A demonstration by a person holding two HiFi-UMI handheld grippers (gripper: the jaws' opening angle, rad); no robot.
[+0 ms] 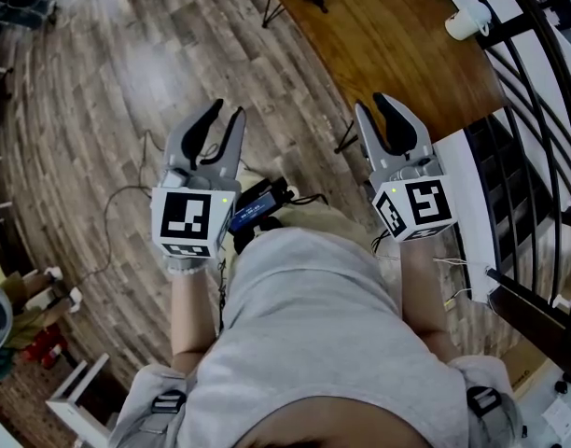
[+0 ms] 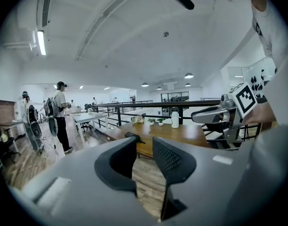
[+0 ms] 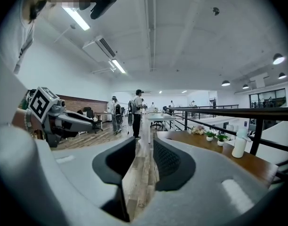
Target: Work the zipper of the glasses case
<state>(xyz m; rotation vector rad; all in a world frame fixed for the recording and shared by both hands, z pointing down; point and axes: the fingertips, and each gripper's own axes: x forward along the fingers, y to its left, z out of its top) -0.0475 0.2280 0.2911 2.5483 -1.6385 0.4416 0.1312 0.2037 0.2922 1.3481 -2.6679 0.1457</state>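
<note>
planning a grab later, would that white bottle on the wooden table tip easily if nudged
Probably tips readily: the white bottle stands upright on the wooden table, taller than wide. Its smooth-looking sides may slip in a grip. Weight unclear: its contents cannot be seen.

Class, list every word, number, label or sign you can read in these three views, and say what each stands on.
Readable words or numbers: none in any view.
Left cube: black-and-white square marker, a pattern only, no letters.
Right cube: square markers of the same kind, no letters.
Screen at the person's waist: lit blue, too blurred to read.
</note>
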